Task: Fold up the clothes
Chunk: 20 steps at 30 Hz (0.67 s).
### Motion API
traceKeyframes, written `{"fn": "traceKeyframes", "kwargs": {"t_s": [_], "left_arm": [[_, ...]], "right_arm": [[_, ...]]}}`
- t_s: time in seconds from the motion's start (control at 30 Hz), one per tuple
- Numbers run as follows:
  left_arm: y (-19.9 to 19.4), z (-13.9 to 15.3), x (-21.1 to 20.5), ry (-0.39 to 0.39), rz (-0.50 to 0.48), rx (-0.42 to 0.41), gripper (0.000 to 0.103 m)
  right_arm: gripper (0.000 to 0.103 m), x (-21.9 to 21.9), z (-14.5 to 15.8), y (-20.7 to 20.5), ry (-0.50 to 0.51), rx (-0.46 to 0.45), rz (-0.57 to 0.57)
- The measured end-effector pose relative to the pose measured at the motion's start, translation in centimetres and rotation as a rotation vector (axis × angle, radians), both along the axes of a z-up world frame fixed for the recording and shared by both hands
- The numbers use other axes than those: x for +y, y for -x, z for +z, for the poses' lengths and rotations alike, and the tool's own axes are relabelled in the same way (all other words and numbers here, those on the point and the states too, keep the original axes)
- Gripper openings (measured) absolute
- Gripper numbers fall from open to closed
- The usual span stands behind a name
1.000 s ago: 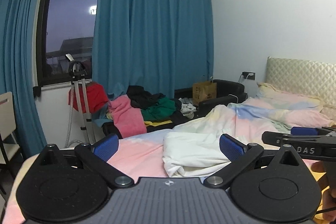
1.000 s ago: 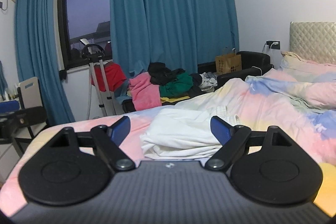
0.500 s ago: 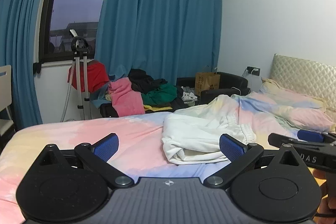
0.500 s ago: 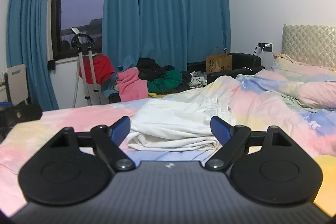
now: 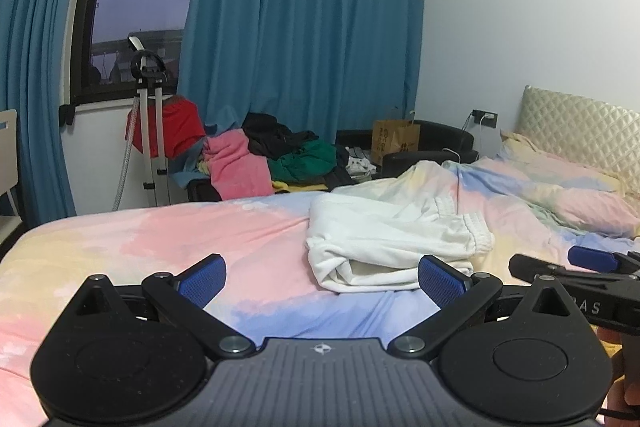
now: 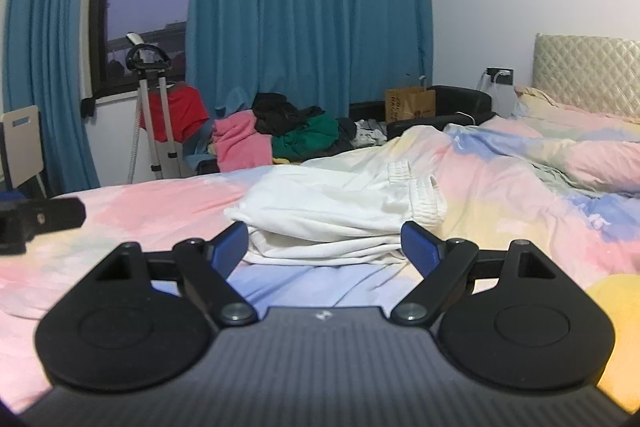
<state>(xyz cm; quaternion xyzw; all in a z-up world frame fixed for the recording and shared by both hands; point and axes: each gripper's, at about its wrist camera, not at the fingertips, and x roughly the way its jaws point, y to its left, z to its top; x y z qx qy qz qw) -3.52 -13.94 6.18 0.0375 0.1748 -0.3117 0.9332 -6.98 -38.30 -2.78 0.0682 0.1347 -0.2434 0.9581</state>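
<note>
Both tongs, left (image 5: 322,279) and right (image 6: 323,243), gape empty before soft, folded white trousers (image 6: 340,215) with ribbed waistband

white garment (image 5: 384,239) | pastel pink-blue-yellow bedspread (image 5: 224,239) | teal curtains (image 5: 312,27)

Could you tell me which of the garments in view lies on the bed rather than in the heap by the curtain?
The white garment: it lies alone on the bedspread, while the pink, black and green ones sit heaped beyond the bed's far edge.

Both wrist cameras looked low across the bed (image 5: 120,251) toward the curtained window (image 6: 140,11), side by side; both views shared the white garment (image 5: 392,239).
</note>
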Motion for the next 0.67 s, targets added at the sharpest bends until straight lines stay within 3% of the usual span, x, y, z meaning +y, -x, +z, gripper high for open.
{"fn": "traceKeyframes", "kwargs": {"t_s": [0.47,0.67], "left_arm": [[0.0,-0.5,-0.6,0.0,0.023,0.018,0.103],[-0.1,-0.4,-0.2,0.001,0.04,0.009,0.103]], "right_arm": [[0.085,-0.2,-0.2,-0.1,0.014,0.002,-0.017],[0.085,-1.1,-0.2,-0.3,-0.029,0.013,-0.016]]}}
